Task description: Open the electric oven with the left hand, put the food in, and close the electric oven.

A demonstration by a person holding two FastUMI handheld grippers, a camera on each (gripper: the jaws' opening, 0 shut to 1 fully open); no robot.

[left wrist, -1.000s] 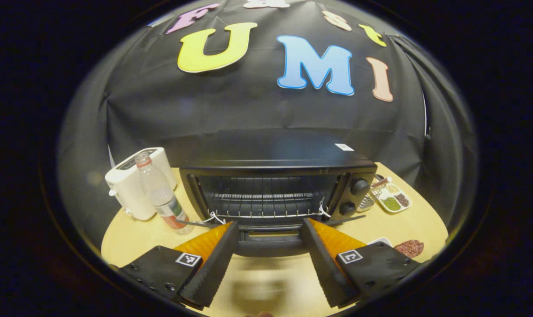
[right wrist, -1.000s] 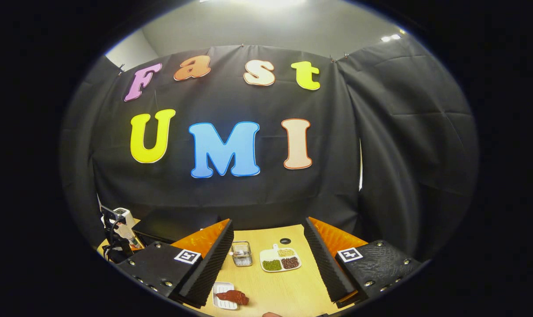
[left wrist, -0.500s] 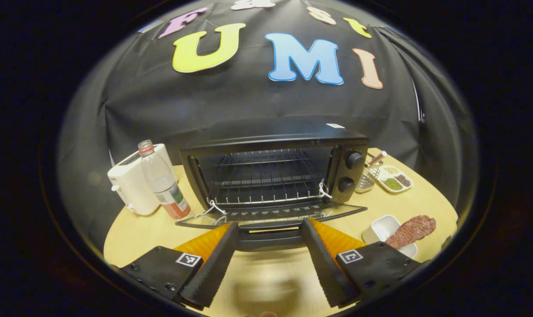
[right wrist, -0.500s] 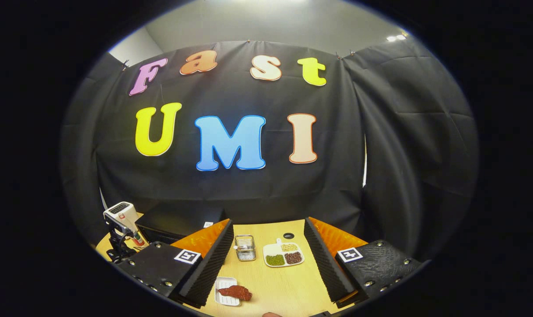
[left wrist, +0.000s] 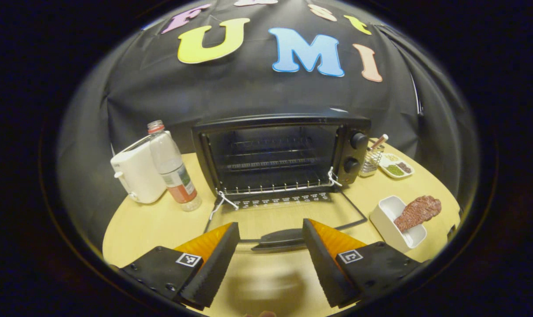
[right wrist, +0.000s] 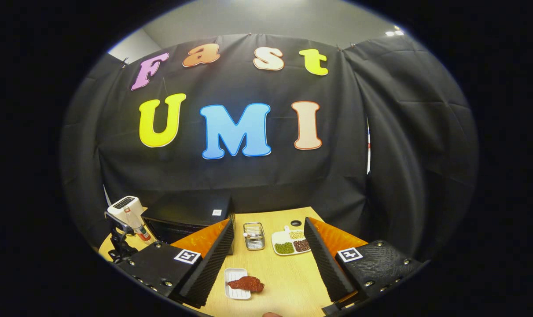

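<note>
In the left gripper view, the left gripper hangs at 6 o'clock with its fingers spread apart and nothing between them. Just past the fingertips, the handle of the oven door lies between the two fingers without touching either. The door is folded flat on the wooden table, and the electric oven stands open at 12 o'clock with its wire rack showing. A white toaster and a plastic bottle stand at 10 o'clock. At 3 o'clock the food, a reddish slab of meat, rests across a white tray.

In the right gripper view, the right gripper is likewise spread, gripping nothing. The meat on its tray lies at 6 o'clock between the fingers. A wire basket and a divided dish sit at 12 o'clock.
</note>
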